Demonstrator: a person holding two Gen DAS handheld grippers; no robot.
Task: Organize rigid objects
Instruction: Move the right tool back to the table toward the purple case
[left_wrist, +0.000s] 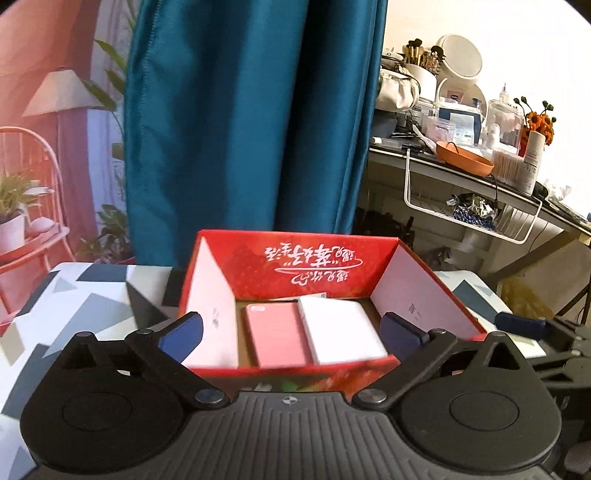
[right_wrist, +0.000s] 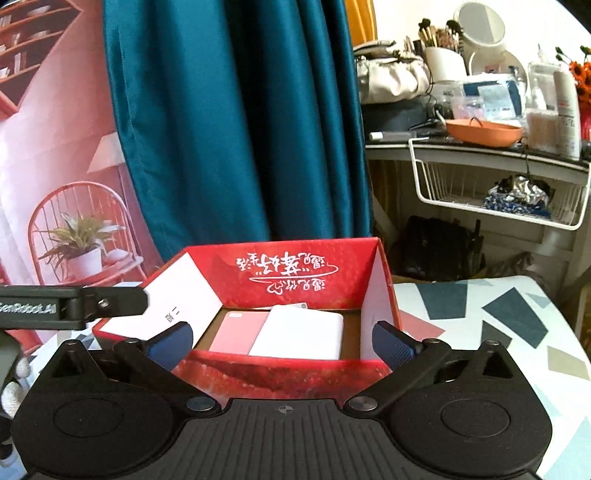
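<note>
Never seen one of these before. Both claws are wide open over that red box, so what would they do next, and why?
Probably draw back from the red box and look for another loose item. The left gripper and right gripper both stand open and hold nothing, while the pink phone and white slab already lie flat inside.

A teal curtain (left_wrist: 243, 118) hangs at the far middle, a pink backdrop (right_wrist: 48, 122) with a painted lamp and chair stands far left, and a cluttered shelf (right_wrist: 476, 151) at far right carries an orange bowl (right_wrist: 482, 132) above a white wire basket (right_wrist: 498, 192).
</note>
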